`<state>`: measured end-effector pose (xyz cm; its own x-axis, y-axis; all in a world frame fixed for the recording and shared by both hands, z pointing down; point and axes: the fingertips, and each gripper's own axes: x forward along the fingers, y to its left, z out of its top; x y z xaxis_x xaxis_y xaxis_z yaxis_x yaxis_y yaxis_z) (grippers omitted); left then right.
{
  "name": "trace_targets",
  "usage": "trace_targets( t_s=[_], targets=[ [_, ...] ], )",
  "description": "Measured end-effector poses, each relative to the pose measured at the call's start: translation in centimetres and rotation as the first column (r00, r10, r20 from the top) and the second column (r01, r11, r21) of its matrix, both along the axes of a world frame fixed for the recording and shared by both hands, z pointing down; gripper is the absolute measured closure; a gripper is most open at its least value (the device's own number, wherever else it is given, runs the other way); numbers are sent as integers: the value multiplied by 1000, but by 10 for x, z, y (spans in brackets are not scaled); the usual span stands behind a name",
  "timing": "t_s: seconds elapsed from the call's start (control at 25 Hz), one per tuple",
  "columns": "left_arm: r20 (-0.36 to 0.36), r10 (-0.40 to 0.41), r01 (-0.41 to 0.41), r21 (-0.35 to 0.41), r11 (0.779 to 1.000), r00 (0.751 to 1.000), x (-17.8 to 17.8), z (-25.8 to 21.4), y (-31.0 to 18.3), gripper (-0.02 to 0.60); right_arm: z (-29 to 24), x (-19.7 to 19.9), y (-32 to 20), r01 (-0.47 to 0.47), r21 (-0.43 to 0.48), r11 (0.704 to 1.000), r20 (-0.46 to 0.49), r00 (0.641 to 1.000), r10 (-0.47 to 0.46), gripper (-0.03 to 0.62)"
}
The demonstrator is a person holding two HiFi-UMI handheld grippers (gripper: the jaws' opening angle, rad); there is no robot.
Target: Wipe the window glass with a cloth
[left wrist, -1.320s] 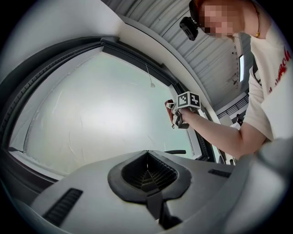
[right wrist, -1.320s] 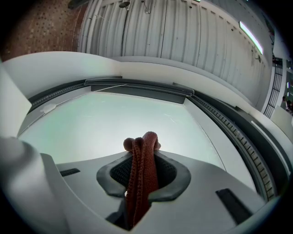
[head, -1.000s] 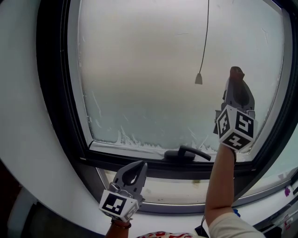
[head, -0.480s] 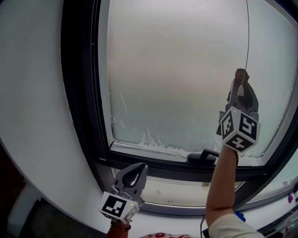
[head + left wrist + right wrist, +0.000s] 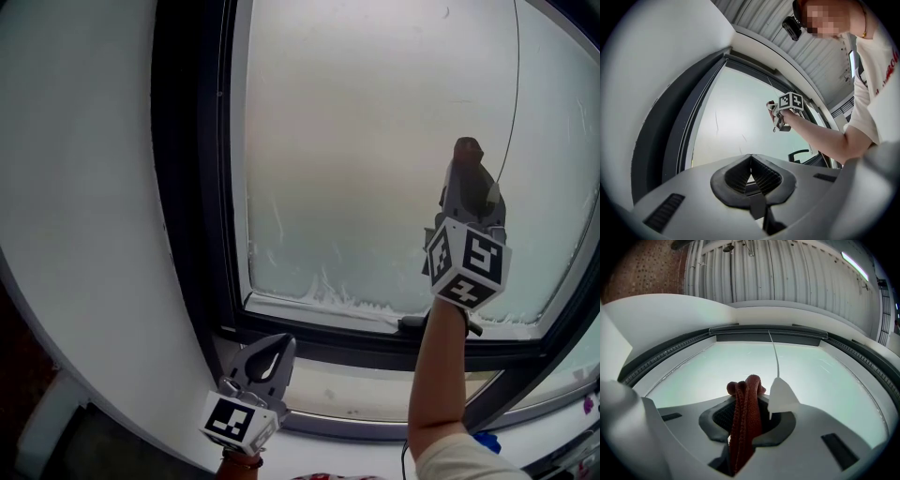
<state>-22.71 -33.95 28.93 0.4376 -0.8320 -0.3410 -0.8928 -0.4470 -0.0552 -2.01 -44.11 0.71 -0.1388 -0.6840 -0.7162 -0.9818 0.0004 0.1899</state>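
Observation:
The frosted window glass (image 5: 375, 169) fills the dark frame ahead of me. My right gripper (image 5: 466, 161) is raised against its lower right part and is shut on a rust-red cloth (image 5: 466, 148). In the right gripper view the cloth (image 5: 745, 413) is folded between the jaws of that gripper (image 5: 747, 397) and sticks out past the tips toward the glass (image 5: 693, 376). My left gripper (image 5: 273, 351) hangs low below the sill, shut with nothing in it. In its own view the left gripper (image 5: 750, 161) looks up at the right gripper (image 5: 776, 115).
A thin blind cord (image 5: 514, 94) hangs just right of the right gripper, and its white pull (image 5: 780, 394) sits beside the cloth. A black window handle (image 5: 414, 323) lies on the lower frame. A curved white wall (image 5: 84, 206) borders the window on the left.
My right gripper has slid left across the glass with the cloth, passing the cord, which now hangs on its right. The view has swung left. The left gripper has barely moved.

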Motion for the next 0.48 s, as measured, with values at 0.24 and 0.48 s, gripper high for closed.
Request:
trace_targets(
  t_s=[0.24,0.48],
  targets=[
    [9,-16,15,12,1000,1000,-21,-3,12,561,2,-42,0,58,-15,998,-2,998,-58,503],
    [8,-70,70,12,997,998,-54,-2,29,561,-1,-87,1,109,-18,994,-3,994,-109,503]
  ],
)
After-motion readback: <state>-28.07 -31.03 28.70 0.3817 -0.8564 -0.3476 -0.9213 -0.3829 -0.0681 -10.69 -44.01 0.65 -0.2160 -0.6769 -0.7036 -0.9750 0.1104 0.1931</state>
